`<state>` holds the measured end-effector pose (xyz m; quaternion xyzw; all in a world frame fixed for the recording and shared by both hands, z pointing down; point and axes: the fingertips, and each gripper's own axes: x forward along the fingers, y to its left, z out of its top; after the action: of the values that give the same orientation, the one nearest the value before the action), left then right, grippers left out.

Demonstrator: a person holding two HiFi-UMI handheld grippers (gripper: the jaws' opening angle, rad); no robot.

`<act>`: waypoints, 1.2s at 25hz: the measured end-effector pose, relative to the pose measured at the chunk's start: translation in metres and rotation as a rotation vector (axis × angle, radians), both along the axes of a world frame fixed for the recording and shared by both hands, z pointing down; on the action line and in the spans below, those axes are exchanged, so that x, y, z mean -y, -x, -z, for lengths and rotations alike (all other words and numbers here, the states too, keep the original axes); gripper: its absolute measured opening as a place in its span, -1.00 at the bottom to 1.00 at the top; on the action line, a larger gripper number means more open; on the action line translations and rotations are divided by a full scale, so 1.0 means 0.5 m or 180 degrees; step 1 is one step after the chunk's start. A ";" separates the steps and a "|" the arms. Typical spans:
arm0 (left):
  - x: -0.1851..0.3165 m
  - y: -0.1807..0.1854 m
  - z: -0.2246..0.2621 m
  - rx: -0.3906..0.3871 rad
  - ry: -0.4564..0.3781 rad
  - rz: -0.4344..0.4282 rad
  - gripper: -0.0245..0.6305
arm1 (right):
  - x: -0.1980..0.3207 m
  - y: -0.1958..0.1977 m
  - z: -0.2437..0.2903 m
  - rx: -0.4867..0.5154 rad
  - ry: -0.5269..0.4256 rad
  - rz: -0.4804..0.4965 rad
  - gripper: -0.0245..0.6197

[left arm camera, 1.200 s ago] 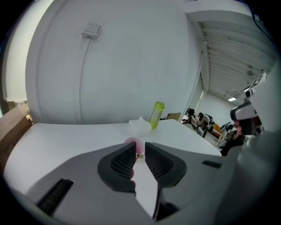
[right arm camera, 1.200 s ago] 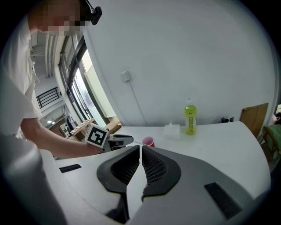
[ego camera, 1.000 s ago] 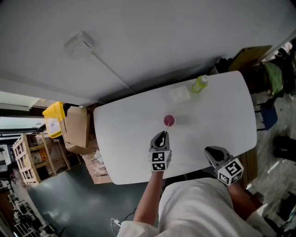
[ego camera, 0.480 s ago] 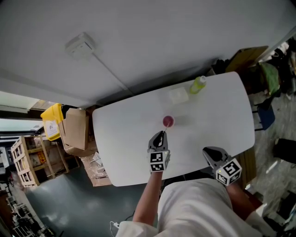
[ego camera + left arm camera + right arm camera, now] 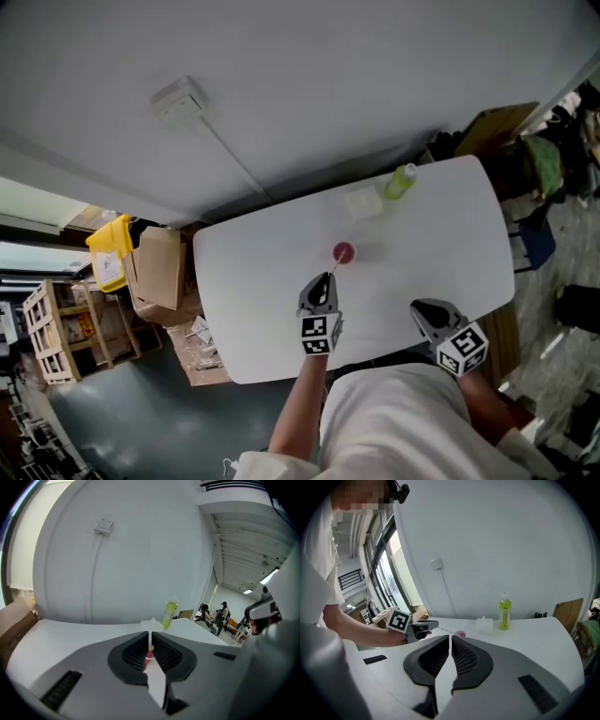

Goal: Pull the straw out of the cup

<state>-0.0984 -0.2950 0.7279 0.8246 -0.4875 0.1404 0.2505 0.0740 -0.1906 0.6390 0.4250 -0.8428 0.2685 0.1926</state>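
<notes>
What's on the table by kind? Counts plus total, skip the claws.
cup, pink: 1
straw, white, standing in the cup: 1
bottle, yellow-green: 1
white packet, looks like tissues: 1
Total: 4

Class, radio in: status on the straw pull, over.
Left gripper shut on straw, by pink cup. Right gripper shut, empty. Bottle stands far off, nothing blocking.

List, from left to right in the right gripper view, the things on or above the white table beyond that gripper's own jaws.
left gripper → pink cup → white tissue pack → green bottle
</notes>
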 end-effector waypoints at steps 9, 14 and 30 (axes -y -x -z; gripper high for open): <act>-0.016 0.023 0.056 -0.0051 -0.0015 -0.0092 -0.85 | -0.008 0.003 0.025 -0.0031 -0.0154 -0.0159 -0.79; -0.039 0.029 0.086 -0.0051 -0.0061 -0.0093 -0.85 | -0.020 -0.006 0.041 -0.0005 -0.0255 -0.0200 -0.79; -0.172 0.009 0.210 -0.0149 -0.0382 0.0517 -0.86 | -0.130 -0.124 0.059 0.0123 -0.0447 0.0128 -0.79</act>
<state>-0.1027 -0.2088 0.6232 0.7989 -0.5542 0.0708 0.2225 0.1358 -0.1255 0.6095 0.4151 -0.8714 0.2129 0.1514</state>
